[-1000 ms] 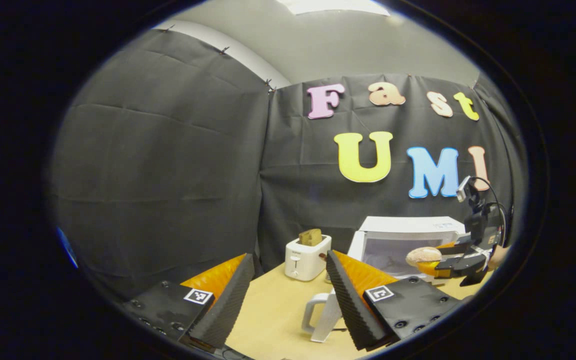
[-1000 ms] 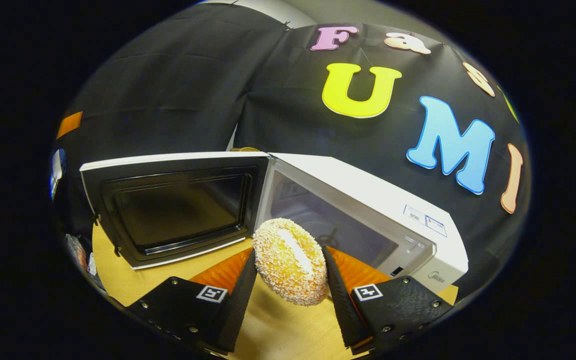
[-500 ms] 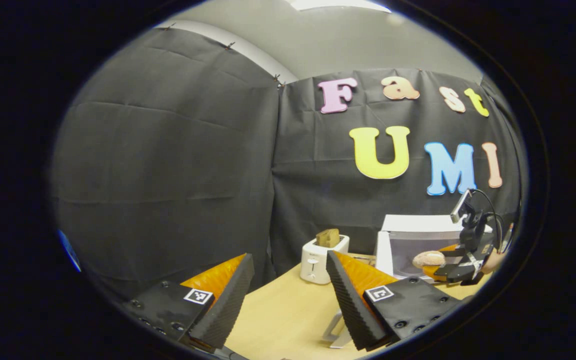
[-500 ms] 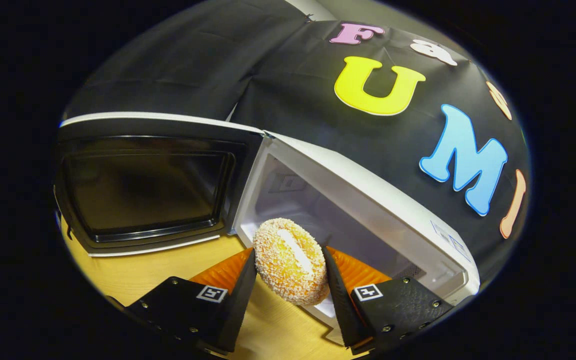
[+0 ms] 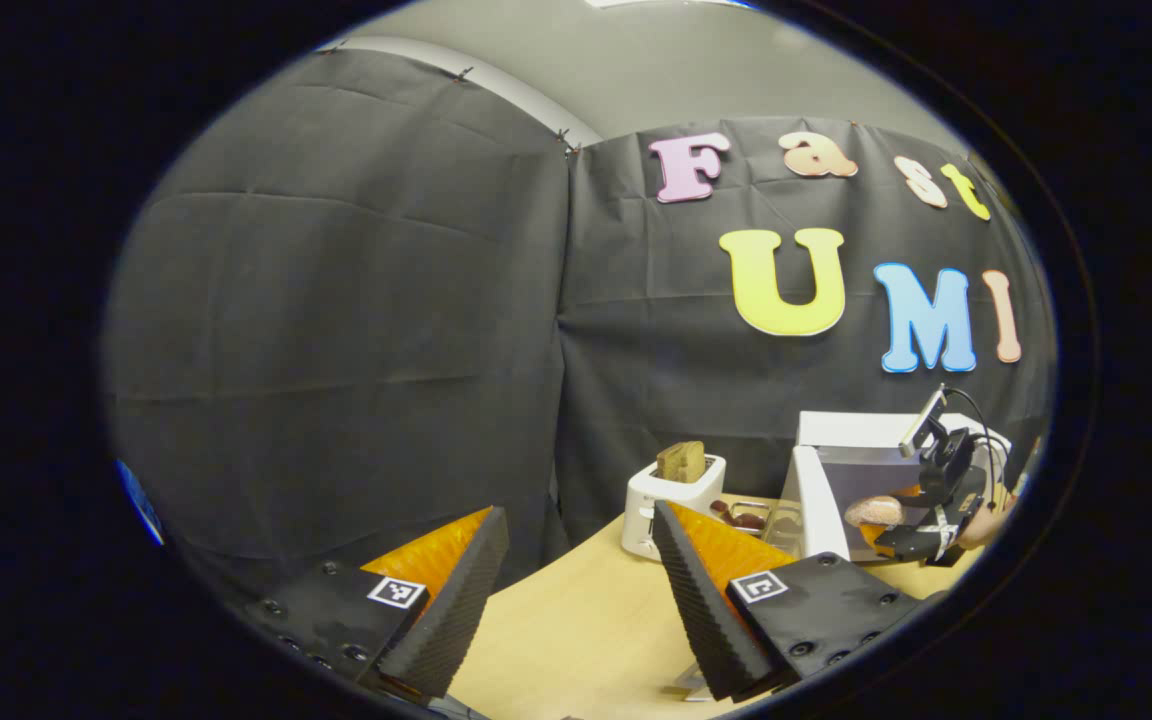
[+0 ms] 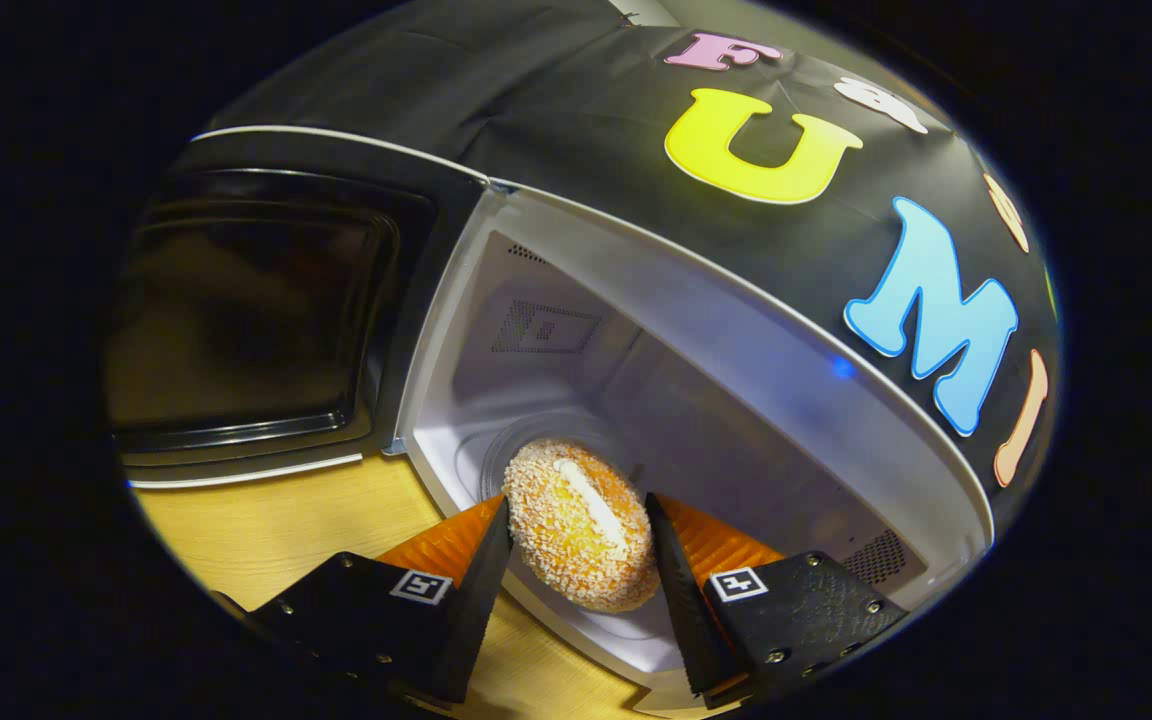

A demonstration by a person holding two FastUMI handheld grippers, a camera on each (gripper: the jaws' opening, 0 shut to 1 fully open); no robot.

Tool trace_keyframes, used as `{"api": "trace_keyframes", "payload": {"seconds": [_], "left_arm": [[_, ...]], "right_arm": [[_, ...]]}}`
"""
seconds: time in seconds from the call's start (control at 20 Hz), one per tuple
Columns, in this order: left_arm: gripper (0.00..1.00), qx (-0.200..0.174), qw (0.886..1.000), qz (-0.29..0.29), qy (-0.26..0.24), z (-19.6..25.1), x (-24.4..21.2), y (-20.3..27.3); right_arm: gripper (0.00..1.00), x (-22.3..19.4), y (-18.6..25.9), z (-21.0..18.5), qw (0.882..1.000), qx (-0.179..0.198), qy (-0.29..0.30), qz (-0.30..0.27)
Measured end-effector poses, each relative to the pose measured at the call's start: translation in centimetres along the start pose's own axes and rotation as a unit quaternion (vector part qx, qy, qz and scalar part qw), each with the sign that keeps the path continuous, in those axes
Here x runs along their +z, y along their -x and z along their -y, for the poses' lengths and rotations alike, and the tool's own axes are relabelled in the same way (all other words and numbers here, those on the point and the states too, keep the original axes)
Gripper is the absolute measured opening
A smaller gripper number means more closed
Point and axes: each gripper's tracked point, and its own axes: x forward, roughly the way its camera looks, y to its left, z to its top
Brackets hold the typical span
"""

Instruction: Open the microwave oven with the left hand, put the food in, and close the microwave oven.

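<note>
Two grippers: the right gripper (image 6: 576,530) clamps a crumb-coated bun (image 6: 581,522) at the open microwave (image 6: 576,330) mouth, needing to reach in and release, while the left gripper (image 5: 576,560) hangs open-jawed, empty.

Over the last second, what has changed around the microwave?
The right gripper carried the bun forward to the mouth of the microwave. The left gripper drew away, open. Unchanged: door open, bun clamped.

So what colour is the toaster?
White; the toaster shows best in the left gripper view, with brown bread sticking out.
</note>
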Motion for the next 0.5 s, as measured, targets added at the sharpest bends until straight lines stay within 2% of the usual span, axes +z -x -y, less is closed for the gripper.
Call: {"api": "trace_keyframes", "payload": {"seconds": [0.25, 0.5], "left_arm": [[0.95, 0.01, 1.0, -0.01, -0.004, -0.7, -0.9, -0.8], [0.95, 0.015, 1.0, -0.011, 0.0, -1.0, -1.3, -1.2]], "right_arm": [[0.83, -1.2, -2.0, 0.2, 1.0, -0.011, -0.001, -0.02], [0.85, -1.8, -2.0, 0.0, 1.0, -0.004, -0.003, -0.03]]}}
